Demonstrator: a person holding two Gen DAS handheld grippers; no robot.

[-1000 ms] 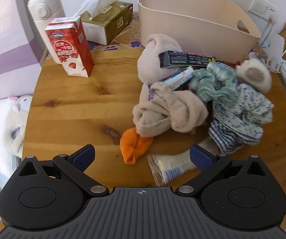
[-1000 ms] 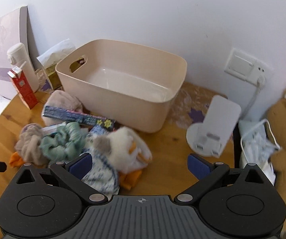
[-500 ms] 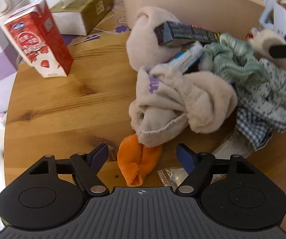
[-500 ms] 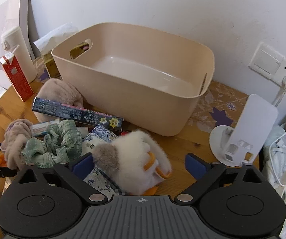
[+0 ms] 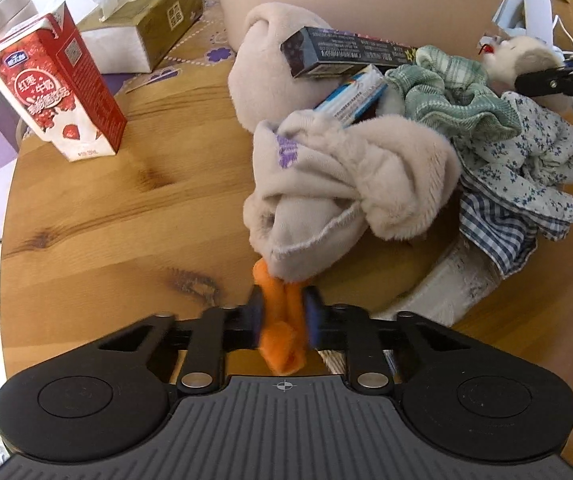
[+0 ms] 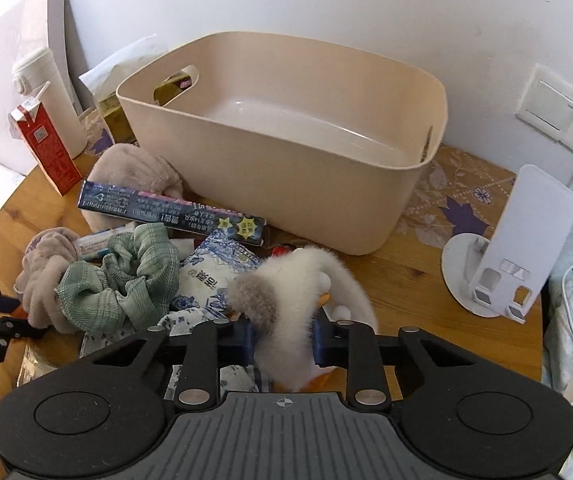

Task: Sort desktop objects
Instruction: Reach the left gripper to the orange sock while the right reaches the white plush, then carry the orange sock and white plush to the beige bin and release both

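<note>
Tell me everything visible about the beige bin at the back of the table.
The beige bin looks like smooth matte plastic, rectangular with rounded corners and walls flaring slightly outward. A cut-out handle opens in its left end wall; a narrower slot shows at the right end. It stands upright and empty against the white wall, on a patterned mat. A long dark box and a beige plush piece lie at its front wall.

One basket, one carton, two scrunchies.

Pile in front of tub, cartons off to the side

Tub at 12 against wall; long box atop clothes pile at 9; milk carton, bottle at 10; stand at 3; tissue box behind carton.
</note>
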